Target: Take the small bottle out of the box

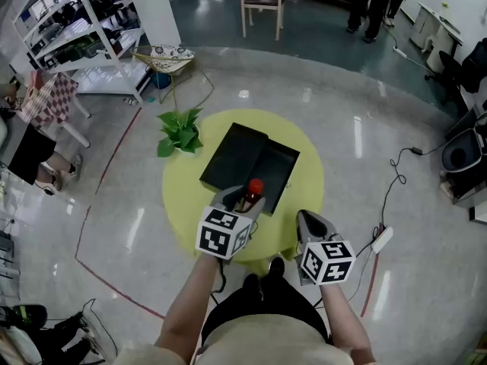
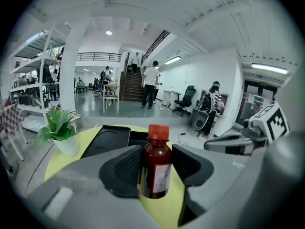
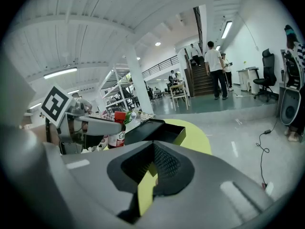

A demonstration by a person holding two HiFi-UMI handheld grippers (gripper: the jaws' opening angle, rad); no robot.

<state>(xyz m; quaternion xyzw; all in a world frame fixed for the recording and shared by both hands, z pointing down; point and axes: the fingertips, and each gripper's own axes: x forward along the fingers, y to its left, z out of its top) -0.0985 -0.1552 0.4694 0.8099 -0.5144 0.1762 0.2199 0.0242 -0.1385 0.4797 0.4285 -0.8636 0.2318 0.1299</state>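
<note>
Bottle (image 2: 156, 168) in the grip: dark red glass, red cap, white label, standing upright between the jaws of the left gripper (image 1: 243, 204). The ribbed pads are pressing on its body from both sides, with the cap poking up above them. In the left gripper view the yellow table (image 1: 306, 196) is showing just under the bottle's base, though whether the base is touching the top I cannot tell.

The box (image 1: 275, 167) is lying open just beyond the bottle, black and shallow. Its lid (image 1: 233, 155) is resting flat against its left side. The bottle is sitting outside the box, at the near edge, on the person's side of it.

Over to the right gripper (image 1: 307, 220): it is hovering by the table's near rim, well to the right of the bottle and apart from the box. Its jaws are standing almost together, with only a thin slit of yellow table showing between them and nothing held.

A small green plant (image 1: 180, 130) in a white pot is standing at the far left of the table, just beside the lid's corner.
</note>
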